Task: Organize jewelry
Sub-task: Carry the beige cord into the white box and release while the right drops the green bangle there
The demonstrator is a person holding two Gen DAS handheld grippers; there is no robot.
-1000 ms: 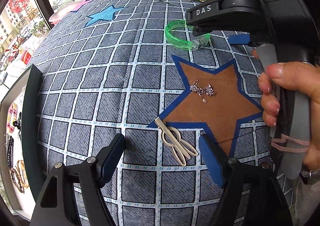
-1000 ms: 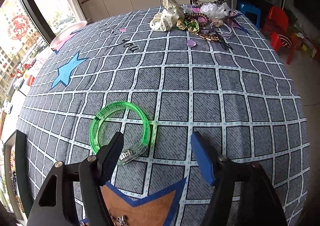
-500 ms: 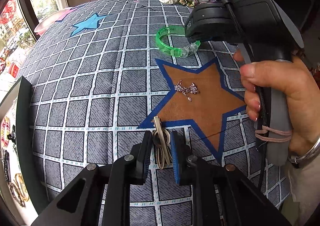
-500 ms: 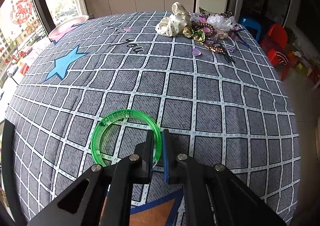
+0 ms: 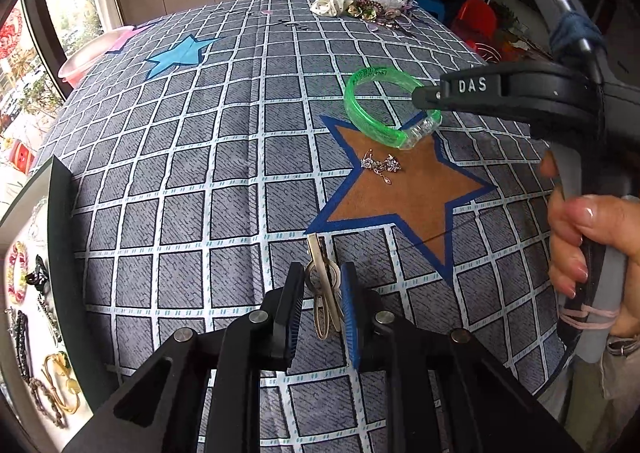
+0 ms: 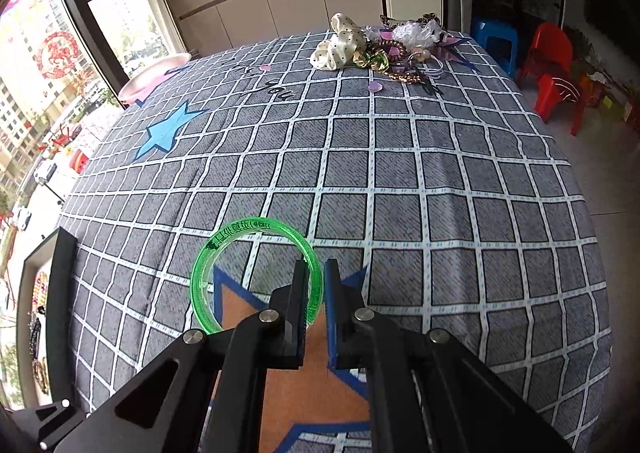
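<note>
Far left edge of your left wrist view: the black-framed tray (image 5: 60, 237) sits at the desk's side, with bracelets and hair ties (image 5: 24, 317) laid out on its pale floor. Upper left, a pink dish (image 5: 86, 57) at the desk's far rim, and just right of it a light blue star (image 5: 178, 55) printed on the grey checked cloth (image 5: 180, 173).

Bottom centre now: your left claw (image 5: 322, 305) is pinched narrow on the beige hair clip (image 5: 322, 285); both pads press its looped body and its flat tip pokes out ahead toward the lower point of the brown star (image 5: 404, 193). Whether the clip is off the cloth, you cannot tell from here.

On that brown star, centre right, a small silvery jewel piece (image 5: 380, 165) lies loose, near the bangle but apart from it.

Above it, your right claw (image 6: 316, 289) is closed on the green bangle (image 6: 252, 273). In the right wrist view the ring's right side is clamped between the two pads and the hoop stands out to the left, over the star's upper point. In the left view the bangle (image 5: 388, 109) hangs tilted at the claw's tip.

Top right of the desk, a heap of scrunchies and beads (image 6: 384, 47) waits. Your right hand (image 5: 588, 249) grips the handle at the frame's right edge.
</note>
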